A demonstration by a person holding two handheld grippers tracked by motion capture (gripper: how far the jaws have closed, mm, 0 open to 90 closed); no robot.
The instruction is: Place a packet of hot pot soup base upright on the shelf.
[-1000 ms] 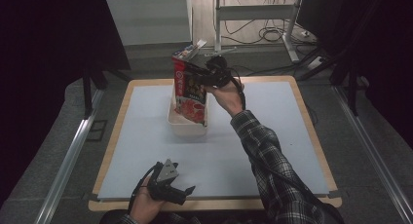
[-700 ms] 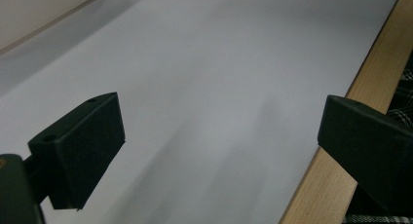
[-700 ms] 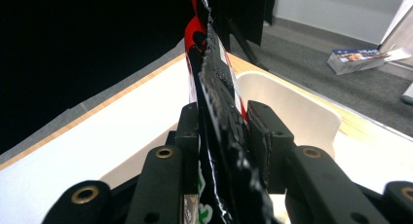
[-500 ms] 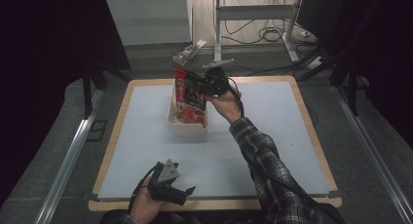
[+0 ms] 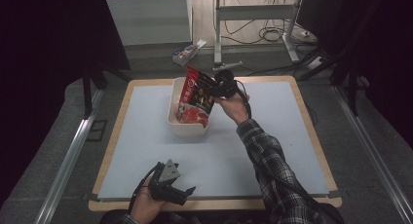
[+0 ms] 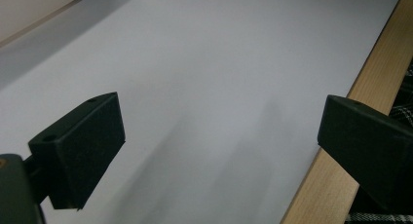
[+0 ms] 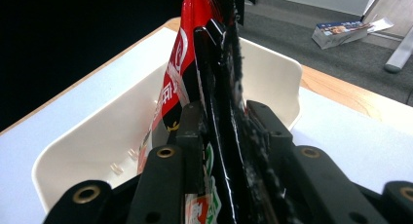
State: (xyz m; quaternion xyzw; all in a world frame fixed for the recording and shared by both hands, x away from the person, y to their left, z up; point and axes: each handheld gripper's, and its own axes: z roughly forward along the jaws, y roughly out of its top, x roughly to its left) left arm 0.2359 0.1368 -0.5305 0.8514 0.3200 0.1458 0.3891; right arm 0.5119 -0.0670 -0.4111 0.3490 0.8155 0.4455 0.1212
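**Red pouch clamped over the white bin**

The right gripper (image 5: 219, 85) has its jaws pressed together on a red snack pouch (image 5: 197, 95) — the pouch stands tilted, its lower end inside the white bin (image 5: 176, 121) at the far middle of the table (image 5: 272, 151). The left gripper (image 5: 170, 187) rests at the table's near edge, well apart from the bin, jaws spread wide over bare surface.

white tub (image 5: 187, 124) on pale-topped table (image 5: 272, 146).
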